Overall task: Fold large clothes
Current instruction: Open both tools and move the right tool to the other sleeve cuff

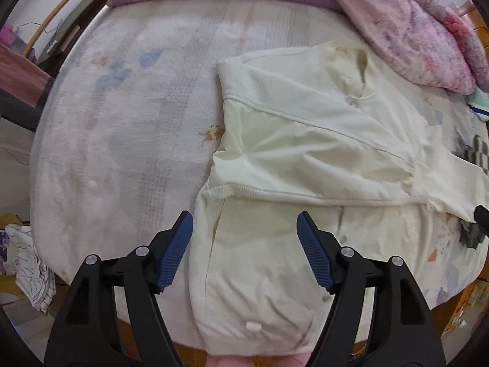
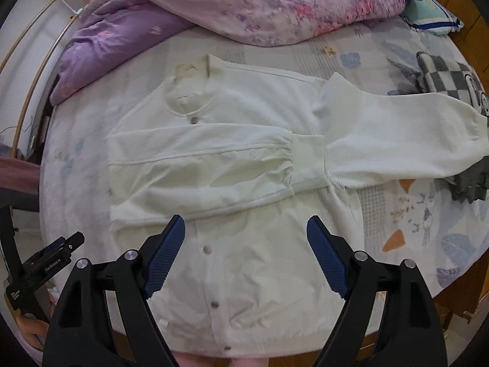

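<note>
A cream button-front cardigan (image 2: 232, 159) lies flat on the bed, collar toward the pillows, one sleeve folded across its chest and the other sleeve (image 2: 397, 140) stretched out to the right. In the left wrist view the same cardigan (image 1: 305, 140) fills the right half of the bed. My left gripper (image 1: 244, 229) hangs open above the garment's lower left edge, nothing between its blue pads. My right gripper (image 2: 246, 232) is open too, high over the button placket, holding nothing. The left gripper (image 2: 61, 247) also shows at the lower left of the right wrist view.
A purple quilt (image 2: 116, 39) and a pink floral quilt (image 2: 290, 3) are heaped at the head of the bed. A black-and-white checked cloth (image 2: 449, 73) and a grey item (image 2: 473, 180) lie at the right. The white bedsheet (image 1: 116, 128) is bare left of the cardigan. A crumpled cloth (image 1: 27, 263) lies beside the bed.
</note>
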